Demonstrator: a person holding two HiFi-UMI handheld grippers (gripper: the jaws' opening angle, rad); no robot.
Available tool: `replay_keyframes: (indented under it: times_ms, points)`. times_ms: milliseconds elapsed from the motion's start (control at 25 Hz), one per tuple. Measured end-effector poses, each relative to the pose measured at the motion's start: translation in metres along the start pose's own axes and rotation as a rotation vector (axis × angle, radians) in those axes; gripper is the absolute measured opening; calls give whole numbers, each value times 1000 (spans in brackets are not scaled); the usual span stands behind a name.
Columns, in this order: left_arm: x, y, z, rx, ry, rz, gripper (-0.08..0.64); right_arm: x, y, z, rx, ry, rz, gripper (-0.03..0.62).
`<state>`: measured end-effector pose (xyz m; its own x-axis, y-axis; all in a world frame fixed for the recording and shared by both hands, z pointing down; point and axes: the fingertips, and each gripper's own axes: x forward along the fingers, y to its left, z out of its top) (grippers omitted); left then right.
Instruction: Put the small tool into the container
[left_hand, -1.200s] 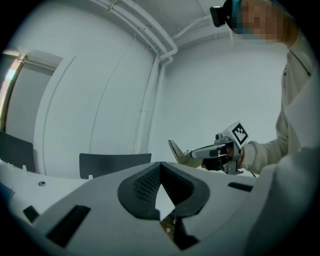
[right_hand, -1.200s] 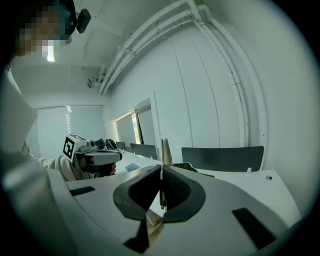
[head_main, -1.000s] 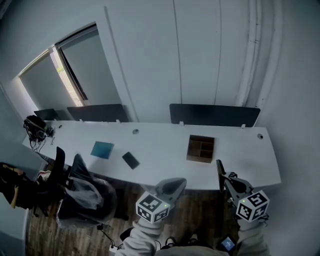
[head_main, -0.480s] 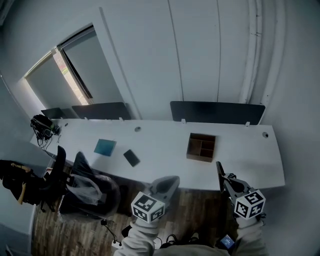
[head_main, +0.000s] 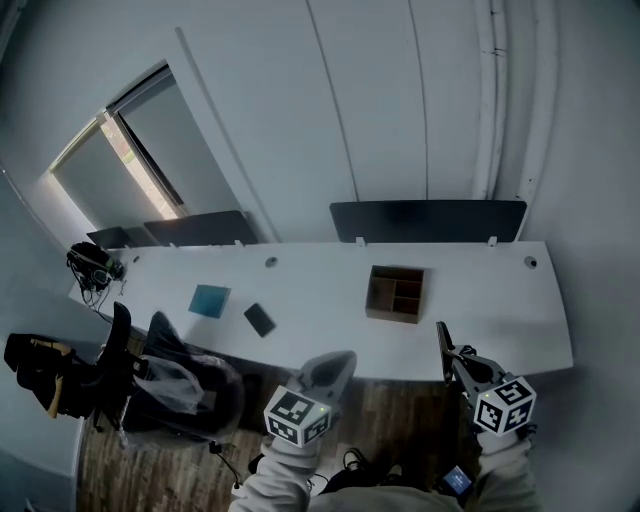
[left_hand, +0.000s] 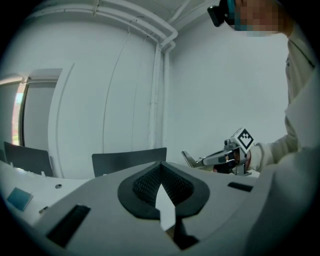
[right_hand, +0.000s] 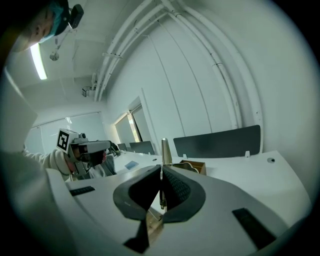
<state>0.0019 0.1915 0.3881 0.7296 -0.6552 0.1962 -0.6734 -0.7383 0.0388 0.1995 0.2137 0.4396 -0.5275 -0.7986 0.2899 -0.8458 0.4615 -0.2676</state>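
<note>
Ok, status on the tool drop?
Left gripper shut, empty. Right gripper shut on small tool, short of the desk. Container ahead on desk, nothing between.

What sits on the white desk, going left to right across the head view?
black headset with cables at the left end → blue square pad → dark flat slab, perhaps a phone → wooden container with open compartments

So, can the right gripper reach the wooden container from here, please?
Probably yes: the right gripper, shut on the small tool, hangs at the near edge of the desk, and only bare desk lies between it and the container.
</note>
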Motion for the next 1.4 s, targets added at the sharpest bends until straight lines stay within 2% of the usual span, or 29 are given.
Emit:
replay_keyframes:
  times_ms: [120,240,360,640,880,1120,1240,1400]
  points:
    - [7,-2,8,-15,-41,-27,2,-4,-7,11,-17,-17,4,25]
    - [16,3,5,-32,-43,-16,2,-5,-17,22,-40,-21,-9,25]
    - [26,9,7,9,-32,-1,2,-2,-26,32,-44,-28,-28,25]
    - [61,27,33,45,-112,-71,2,24,-36,42,-90,-24,-23,25]
    - [107,70,14,0,-133,-113,2,52,-70,39,-80,15,-92,25]
    - [151,133,8,-15,-76,-136,2,107,-82,76,-37,6,-128,25]
    - [162,165,5,-76,-76,-140,2,138,-83,83,-26,22,-127,25]
    - [176,181,3,-95,-104,-176,2,162,-87,73,-34,55,-123,25]
